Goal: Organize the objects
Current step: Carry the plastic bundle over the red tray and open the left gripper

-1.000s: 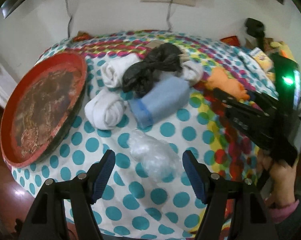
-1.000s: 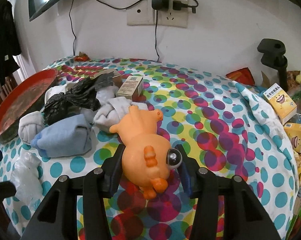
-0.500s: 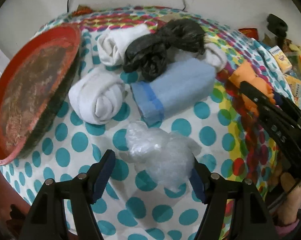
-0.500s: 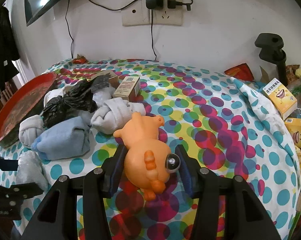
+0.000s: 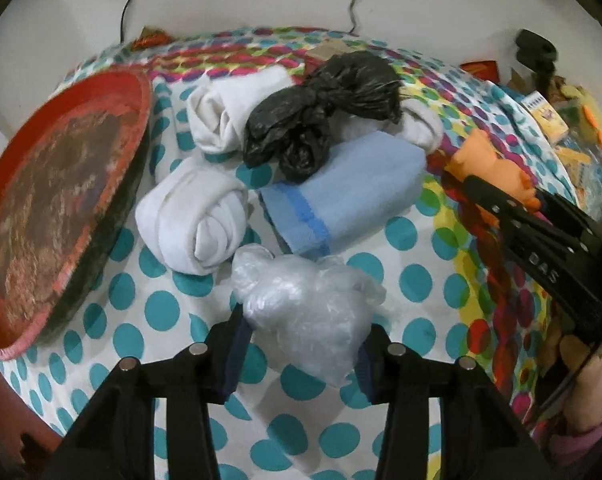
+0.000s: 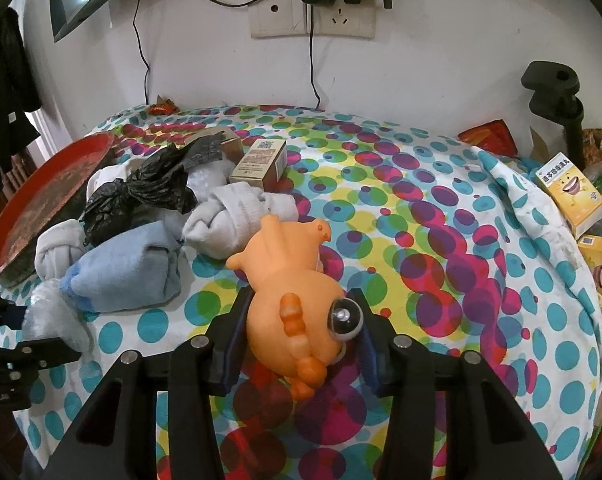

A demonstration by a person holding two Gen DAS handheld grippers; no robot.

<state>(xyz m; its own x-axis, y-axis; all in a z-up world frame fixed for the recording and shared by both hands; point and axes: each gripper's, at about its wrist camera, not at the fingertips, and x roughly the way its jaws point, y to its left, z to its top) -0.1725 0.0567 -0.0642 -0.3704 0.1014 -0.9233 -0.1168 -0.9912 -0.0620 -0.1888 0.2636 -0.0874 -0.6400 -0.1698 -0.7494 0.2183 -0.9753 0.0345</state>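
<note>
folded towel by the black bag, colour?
Light blue towel, darker blue band at one end; clearest in left wrist view.

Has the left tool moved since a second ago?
Yes. The left tool came down toward the table; the red tray looms larger, and its jaws are closing around the clear plastic bag.

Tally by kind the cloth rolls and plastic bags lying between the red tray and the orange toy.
White sock rolls: 3
Blue folded cloth: 1
Black plastic bag: 1
Clear plastic bag: 1
Total: 6
</note>
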